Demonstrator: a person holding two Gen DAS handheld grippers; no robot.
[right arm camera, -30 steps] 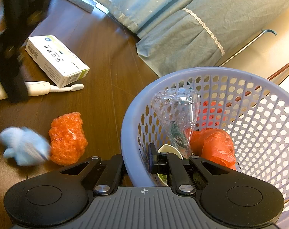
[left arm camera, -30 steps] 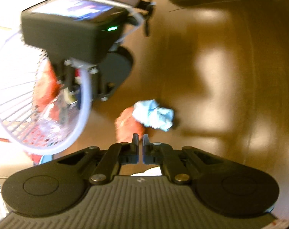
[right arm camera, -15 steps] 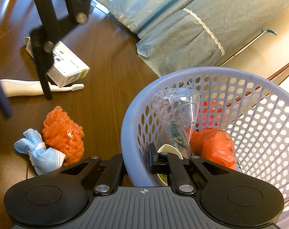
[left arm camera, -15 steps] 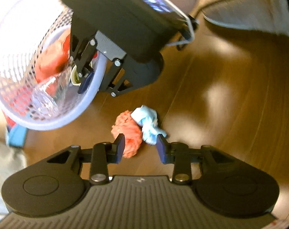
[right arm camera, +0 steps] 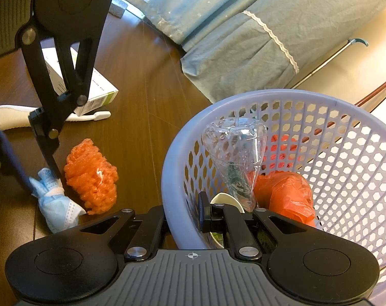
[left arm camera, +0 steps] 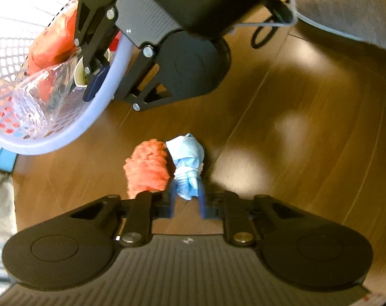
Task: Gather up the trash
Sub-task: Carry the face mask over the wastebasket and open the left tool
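two scraps on floor: one mask (left arm camera: 186, 163), one orange net (left arm camera: 145, 169).

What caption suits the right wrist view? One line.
Right gripper clamps the lavender basket; left gripper, jaws just closing, pinches a crumpled blue face mask beside orange netting.

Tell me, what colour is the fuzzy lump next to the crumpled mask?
Orange fuzzy lump, clearest in the right wrist view.

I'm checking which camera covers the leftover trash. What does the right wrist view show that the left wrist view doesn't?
Only the right wrist view: box, toothbrush, blue bedding.
Only the left wrist view: grey fabric.
Both: basket holding a bottle and an orange bag, plus the mask and orange net lying side by side on the floor.
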